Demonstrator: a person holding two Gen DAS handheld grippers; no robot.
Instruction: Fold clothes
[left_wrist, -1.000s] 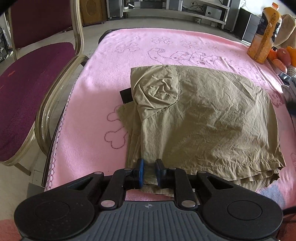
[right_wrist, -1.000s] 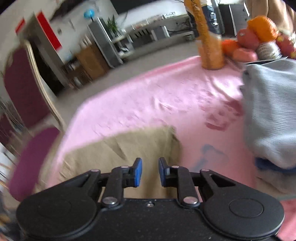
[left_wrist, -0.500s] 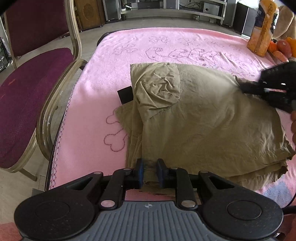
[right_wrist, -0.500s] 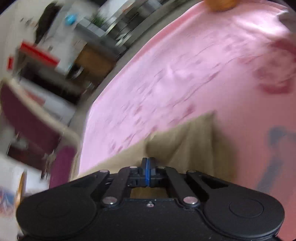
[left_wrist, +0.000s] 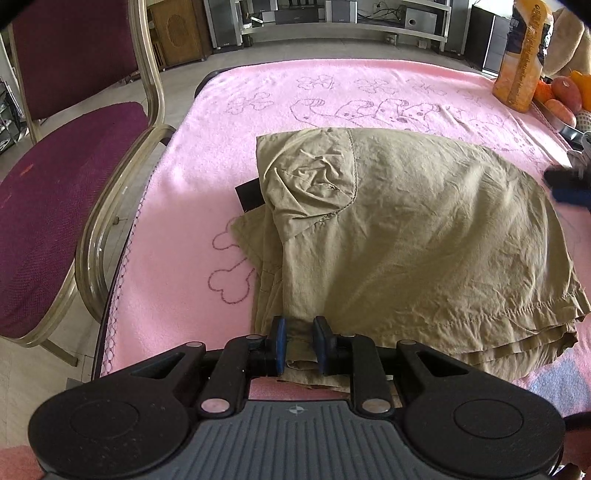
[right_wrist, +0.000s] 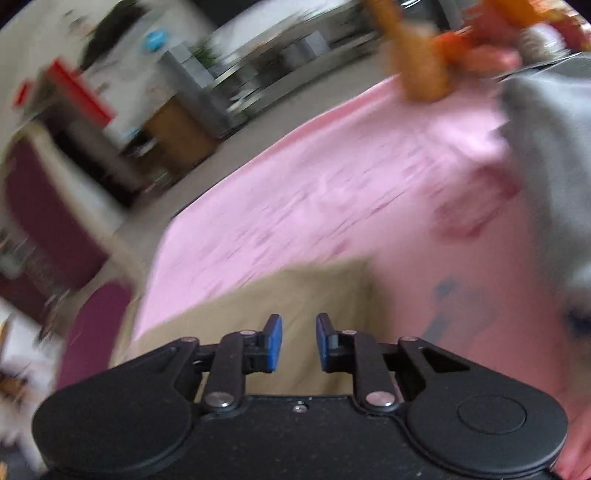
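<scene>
— Fabric check: how will the crumpled khaki cotton garment (left_wrist: 406, 236), mid-frame on the pink blanket (left_wrist: 207, 192), handle?

— Light, limp. Left claw (left_wrist: 298, 345) pinches its near hem; right claw (right_wrist: 298, 341) is opening, empty. Grab corners.

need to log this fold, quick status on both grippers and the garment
Left gripper at near hem of khaki garment, cloth between its pads. Right gripper opening, nothing between jaws, above garment's far corner. Garment folded on pink blanket. Nothing in the way.
</scene>
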